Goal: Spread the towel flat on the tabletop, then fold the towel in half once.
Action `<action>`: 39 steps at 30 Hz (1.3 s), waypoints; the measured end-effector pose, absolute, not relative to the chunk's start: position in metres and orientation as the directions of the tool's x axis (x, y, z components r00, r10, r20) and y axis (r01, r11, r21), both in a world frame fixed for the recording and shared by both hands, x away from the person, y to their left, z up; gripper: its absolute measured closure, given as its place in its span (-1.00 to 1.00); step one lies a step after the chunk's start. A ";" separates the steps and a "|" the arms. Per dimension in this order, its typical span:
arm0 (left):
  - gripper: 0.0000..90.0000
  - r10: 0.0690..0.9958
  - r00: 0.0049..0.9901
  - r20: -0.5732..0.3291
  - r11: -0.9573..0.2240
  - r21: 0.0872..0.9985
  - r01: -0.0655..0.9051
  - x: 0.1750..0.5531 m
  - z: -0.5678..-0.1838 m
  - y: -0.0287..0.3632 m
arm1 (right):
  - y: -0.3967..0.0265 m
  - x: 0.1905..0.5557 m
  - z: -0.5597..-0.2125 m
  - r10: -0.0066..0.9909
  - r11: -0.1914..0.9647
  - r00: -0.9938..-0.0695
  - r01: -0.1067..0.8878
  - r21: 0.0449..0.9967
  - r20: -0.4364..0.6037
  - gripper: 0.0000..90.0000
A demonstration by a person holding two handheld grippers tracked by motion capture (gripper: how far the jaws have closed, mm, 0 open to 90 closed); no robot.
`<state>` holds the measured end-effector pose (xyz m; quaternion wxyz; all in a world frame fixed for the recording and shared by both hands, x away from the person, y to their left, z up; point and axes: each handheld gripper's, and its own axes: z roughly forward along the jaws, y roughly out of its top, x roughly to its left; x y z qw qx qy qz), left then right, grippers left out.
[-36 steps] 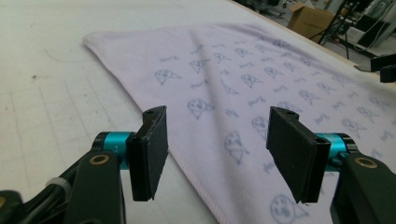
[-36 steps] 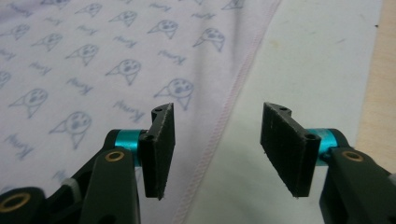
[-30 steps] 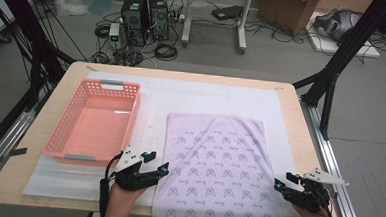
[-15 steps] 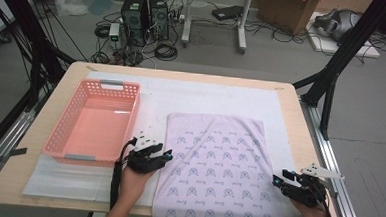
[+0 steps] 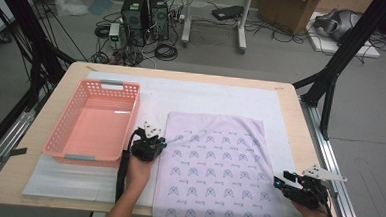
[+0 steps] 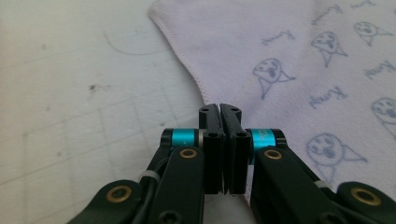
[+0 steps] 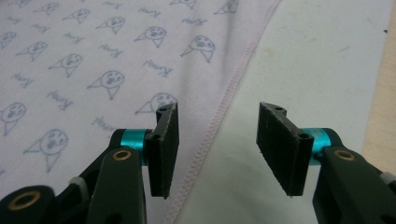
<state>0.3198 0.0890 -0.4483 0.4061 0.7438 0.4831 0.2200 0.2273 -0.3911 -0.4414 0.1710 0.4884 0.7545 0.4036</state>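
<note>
A pale lilac cloth (image 5: 213,154) printed with small blue faces lies flat on the white mat. My left gripper (image 5: 156,142) sits at the cloth's left edge, about halfway along it. Its jaws have just been closing. In the left gripper view they stand together (image 6: 219,108) right on the hemmed edge of the cloth (image 6: 289,56), pinching it. My right gripper (image 5: 280,183) is low at the cloth's right edge near the front corner. It is open (image 7: 217,112), with the hem of the cloth (image 7: 93,56) running between its two pads, untouched.
A pink plastic basket (image 5: 68,157) stands with nothing in it just left of my left hand. The white mat (image 5: 206,96) covers most of the wooden table (image 5: 291,123). Black frame legs stand at the table's far left and right.
My left gripper has moved away from the front edge and to the right, up to the cloth's left edge, and its jaws have closed there. The right gripper has stayed where it was.
</note>
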 end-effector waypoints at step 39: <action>-0.47 0.697 0.685 -0.214 -0.065 0.932 0.358 0.283 -0.446 0.104 | -0.373 0.244 -0.435 0.856 0.225 -0.508 0.528 0.819 0.093 -0.32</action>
